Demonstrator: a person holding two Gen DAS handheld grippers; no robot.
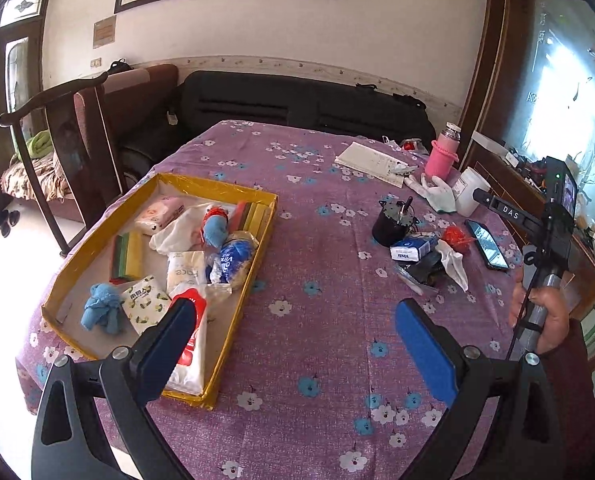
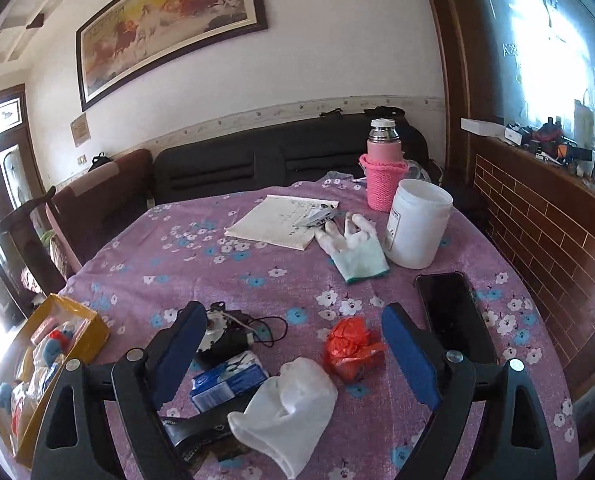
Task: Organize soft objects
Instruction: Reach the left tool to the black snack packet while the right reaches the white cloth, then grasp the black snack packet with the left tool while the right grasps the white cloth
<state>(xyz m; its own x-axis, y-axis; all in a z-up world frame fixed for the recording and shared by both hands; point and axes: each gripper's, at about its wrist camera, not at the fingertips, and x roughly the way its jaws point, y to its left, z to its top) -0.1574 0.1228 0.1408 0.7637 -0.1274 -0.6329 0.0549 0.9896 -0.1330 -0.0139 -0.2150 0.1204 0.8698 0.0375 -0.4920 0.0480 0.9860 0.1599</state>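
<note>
Blue-padded and spread wide, the right gripper (image 2: pixel 293 354) hangs released at the bottom of its frame, holding nothing. Between and just below its fingers lies a white glove (image 2: pixel 285 408), crumpled on the purple flowered tablecloth (image 2: pixel 217 272). A scrunched red plastic bag (image 2: pixel 351 348) sits just right of centre, and a blue Vinda tissue pack (image 2: pixel 227 382) lies at lower left of the glove, touching it. Beyond them, a black phone (image 2: pixel 449 312) lies at right, and a pale green-cuffed glove (image 2: pixel 355 248) rests beside a white plastic jar (image 2: pixel 415 224) in the upper middle.

The left gripper (image 1: pixel 297 320) is likewise wide open and empty, low in its frame, its left finger overlapping the yellow tray (image 1: pixel 257 236). The tray already holds blue cloths, sponges and tissue packs.

The step in hand appears to be collecting the remaining soft items. Next, the right gripper likely needs to drop and pinch the white glove's bunched middle, then carry it to the tray at far left.
</note>
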